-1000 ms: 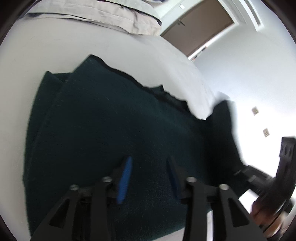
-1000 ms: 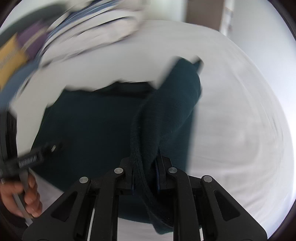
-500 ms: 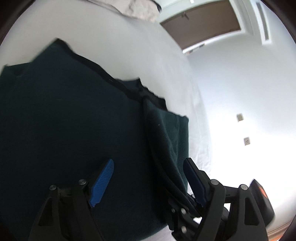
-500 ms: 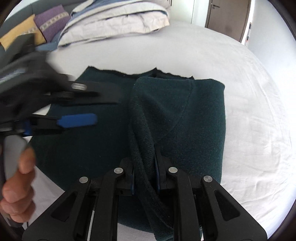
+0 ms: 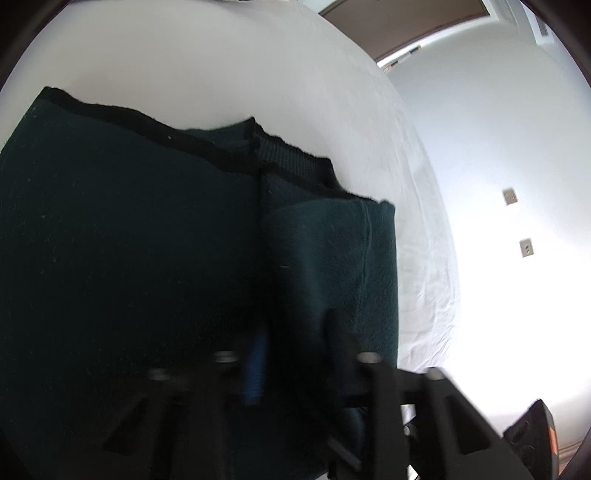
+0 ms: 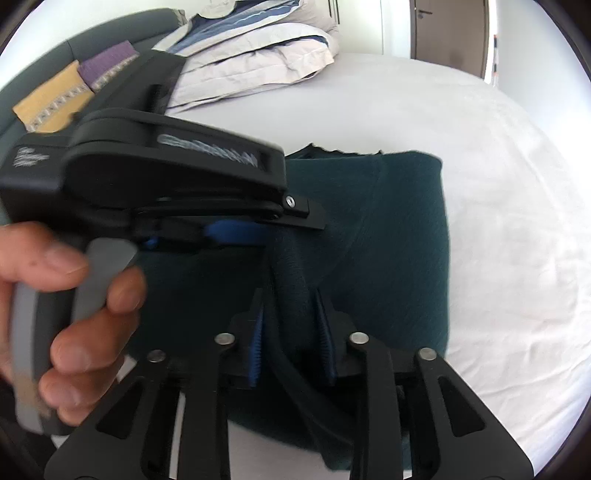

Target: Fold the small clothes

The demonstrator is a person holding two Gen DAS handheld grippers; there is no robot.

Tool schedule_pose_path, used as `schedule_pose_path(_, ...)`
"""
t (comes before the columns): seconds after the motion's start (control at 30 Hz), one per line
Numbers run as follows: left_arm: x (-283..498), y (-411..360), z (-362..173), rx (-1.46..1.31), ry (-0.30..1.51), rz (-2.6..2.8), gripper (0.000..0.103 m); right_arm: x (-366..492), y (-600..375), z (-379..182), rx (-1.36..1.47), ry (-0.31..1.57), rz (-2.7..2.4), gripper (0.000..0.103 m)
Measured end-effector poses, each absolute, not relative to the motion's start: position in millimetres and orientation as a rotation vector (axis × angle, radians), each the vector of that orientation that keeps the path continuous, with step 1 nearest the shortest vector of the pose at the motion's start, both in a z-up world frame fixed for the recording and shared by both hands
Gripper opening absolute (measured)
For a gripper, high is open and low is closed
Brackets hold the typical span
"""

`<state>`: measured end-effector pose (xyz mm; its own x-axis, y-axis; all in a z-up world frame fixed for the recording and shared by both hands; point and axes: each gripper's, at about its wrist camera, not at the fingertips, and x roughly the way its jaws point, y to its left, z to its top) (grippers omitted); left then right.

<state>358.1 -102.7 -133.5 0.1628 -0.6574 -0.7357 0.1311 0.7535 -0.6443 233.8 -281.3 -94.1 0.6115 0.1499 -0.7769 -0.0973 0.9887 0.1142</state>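
Note:
A dark green knit sweater lies flat on the white bed, its right side folded over the body as a flap. My left gripper is low over the flap's inner edge, blurred, its jaws on either side of the fold. In the right wrist view the sweater fills the middle. My right gripper has its jaws parted a little, with the folded edge lying between the blue pads. The left gripper reaches in from the left, pinching the same fold.
The white bed sheet spreads to the right. Stacked pillows and a yellow and a purple cushion lie at the head of the bed. A brown door and a white wall are beyond.
My left gripper has moved right onto the folded flap and narrowed around its edge. My right gripper has loosened its jaws on the fold.

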Motion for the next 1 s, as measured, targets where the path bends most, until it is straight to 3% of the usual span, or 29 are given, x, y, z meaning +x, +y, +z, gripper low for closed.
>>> schedule_pose_path(0.23, 353.9, -98.5, -132.4, -0.528, 1.287, -0.605, 0.014, 194.0, -282.5, -87.9, 0.105, 0.853, 0.171, 0.026)
schedule_pose_path(0.43, 348.6, -82.5, -121.3, -0.557, 1.279, -0.662, 0.013, 147.9, -307.6, -73.0, 0.274, 0.795, 0.214, 0.034)
schedule_pose_path(0.73, 351.3, -38.3, -84.9, -0.525, 1.268, -0.702, 0.013, 128.8, -321.4, -59.2, 0.316, 0.735, 0.21, 0.035)
schedule_pose_path(1.0, 370.8, 33.1, -73.8, -0.489, 1.247, -0.642, 0.012, 109.0, -276.1, -45.8, 0.253, 0.722, 0.315, 0.047)
